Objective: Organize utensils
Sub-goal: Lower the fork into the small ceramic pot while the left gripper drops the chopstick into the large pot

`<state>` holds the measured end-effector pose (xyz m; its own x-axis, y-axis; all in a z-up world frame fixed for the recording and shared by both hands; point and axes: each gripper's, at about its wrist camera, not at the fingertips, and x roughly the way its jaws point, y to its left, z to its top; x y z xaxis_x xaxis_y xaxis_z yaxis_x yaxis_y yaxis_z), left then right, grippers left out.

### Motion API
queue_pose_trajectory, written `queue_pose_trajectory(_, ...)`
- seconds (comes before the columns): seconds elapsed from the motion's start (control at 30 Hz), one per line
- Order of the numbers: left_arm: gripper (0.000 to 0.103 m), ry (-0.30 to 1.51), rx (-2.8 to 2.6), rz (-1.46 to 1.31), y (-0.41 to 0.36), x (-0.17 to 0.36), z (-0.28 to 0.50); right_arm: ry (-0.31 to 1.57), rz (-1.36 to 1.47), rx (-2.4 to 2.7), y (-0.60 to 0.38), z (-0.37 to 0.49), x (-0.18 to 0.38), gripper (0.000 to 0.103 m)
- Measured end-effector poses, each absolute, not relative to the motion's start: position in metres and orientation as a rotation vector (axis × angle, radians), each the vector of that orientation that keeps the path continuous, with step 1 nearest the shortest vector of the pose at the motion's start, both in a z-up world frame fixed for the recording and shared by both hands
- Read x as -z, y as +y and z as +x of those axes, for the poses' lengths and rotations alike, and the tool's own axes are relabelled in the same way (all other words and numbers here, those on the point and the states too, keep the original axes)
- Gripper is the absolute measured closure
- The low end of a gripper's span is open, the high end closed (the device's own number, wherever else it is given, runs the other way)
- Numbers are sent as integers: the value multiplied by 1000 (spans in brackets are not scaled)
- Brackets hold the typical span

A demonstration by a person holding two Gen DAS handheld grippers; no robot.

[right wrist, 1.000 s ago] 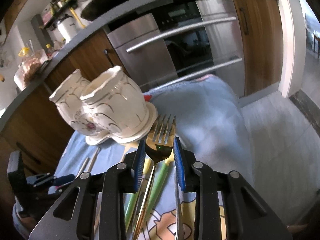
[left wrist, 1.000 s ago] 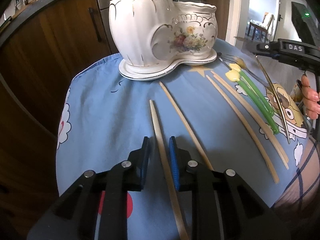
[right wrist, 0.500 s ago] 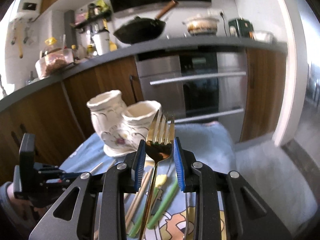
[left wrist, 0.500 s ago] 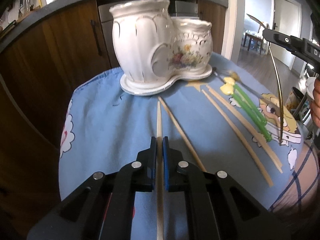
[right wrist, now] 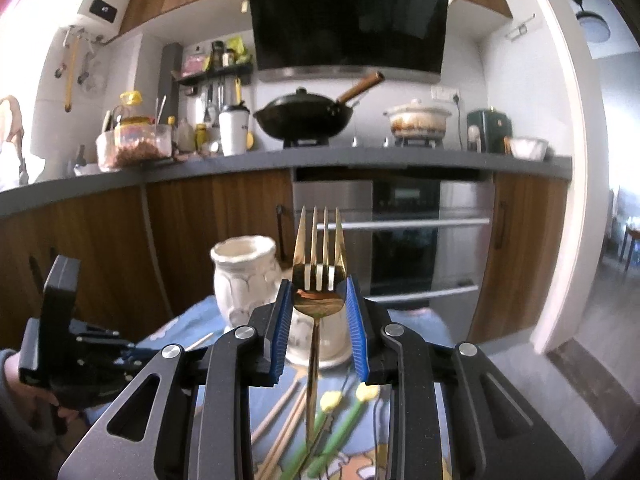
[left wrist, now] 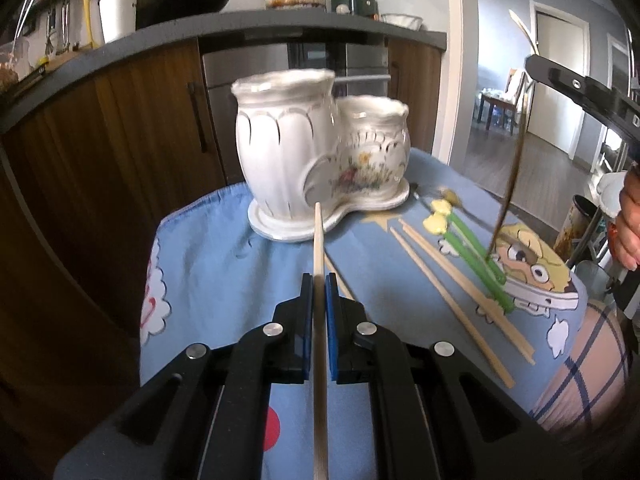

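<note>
My left gripper (left wrist: 319, 280) is shut on a wooden chopstick (left wrist: 319, 240), lifted and pointing at the white two-pot ceramic holder (left wrist: 320, 160). My right gripper (right wrist: 316, 300) is shut on a gold fork (right wrist: 318, 264), tines up, its handle hanging down over the cloth. The fork (left wrist: 510, 176) and right gripper (left wrist: 580, 92) also show at the right of the left wrist view. The holder (right wrist: 244, 280) stands behind the fork in the right wrist view. Several more chopsticks (left wrist: 448, 280) and two green-handled utensils (left wrist: 472, 248) lie on the blue cloth (left wrist: 224, 272).
The cloth-covered table drops off at left and front. Wooden cabinets and a steel oven (right wrist: 420, 240) stand behind it. A counter (right wrist: 360, 156) carries a wok, pots and jars. The left gripper's body (right wrist: 68, 344) sits at the left of the right wrist view.
My left gripper closed on the chopstick and lifted it off the cloth. My right gripper raised the fork and tilted it upright.
</note>
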<state>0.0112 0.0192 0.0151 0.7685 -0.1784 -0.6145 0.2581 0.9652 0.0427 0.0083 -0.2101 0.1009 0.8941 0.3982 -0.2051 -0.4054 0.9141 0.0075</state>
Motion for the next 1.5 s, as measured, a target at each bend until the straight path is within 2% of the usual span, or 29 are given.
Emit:
queue_pose_trajectory(0.4, 97, 510, 274, 69, 28, -66, 18, 176, -42, -448, -195, 26, -130, 75)
queue_pose_trajectory(0.77, 97, 315, 295, 25, 27, -141, 64, 128, -20, -452, -188, 60, -176, 75)
queue_pose_trajectory(0.97, 97, 235, 307, 8, 19, -164, 105, 90, -4, -453, -179, 84, -199, 75)
queue_pose_trajectory(1.27, 97, 178, 301, -39, 9, -159, 167, 52, 4, -428, -167, 117, -190, 75)
queue_pose_trajectory(1.5, 97, 157, 245, -13, 4, -143, 179, 81, 36, -433, -167, 138, -162, 75)
